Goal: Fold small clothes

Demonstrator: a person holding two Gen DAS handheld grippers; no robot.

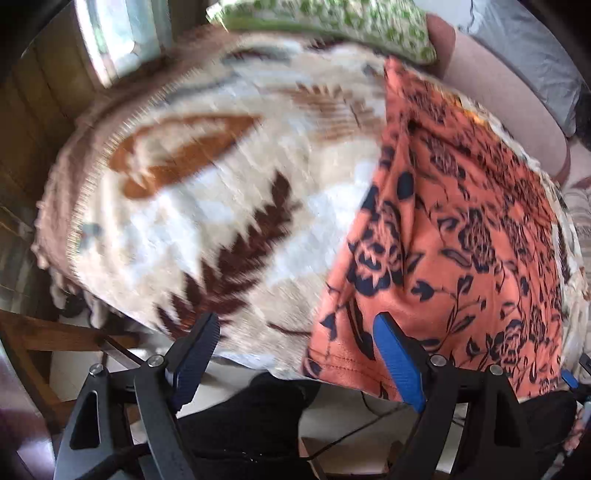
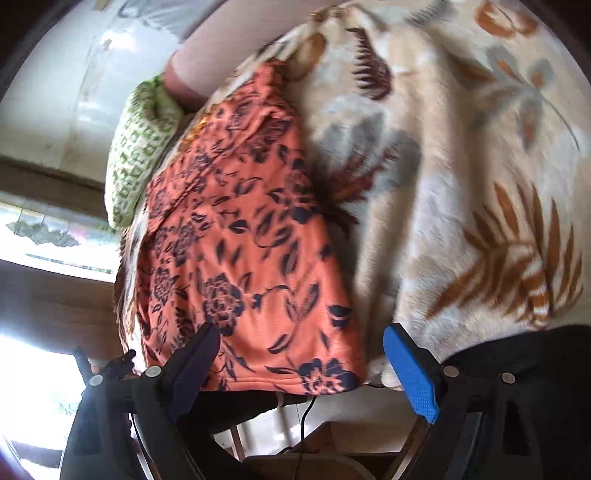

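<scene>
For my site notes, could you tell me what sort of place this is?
Probably a home bedroom: a plush leaf-patterned blanket covers a bed, a green-patterned pillow lies at its far end, and an orange floral garment rests on top.

Blanket (image 1: 221, 206) pattern motion-blurred, green pillow (image 1: 332, 26) cut off at top

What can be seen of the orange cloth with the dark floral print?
The orange garment with dark navy flowers and leaves looks like soft knit fabric with a stitched hem along its near edge. It lies mostly flat with a few creases, as a long folded-looking panel on the cream leaf-patterned blanket, its far end near a green-and-white cushion. No gripper pads press on it.
</scene>
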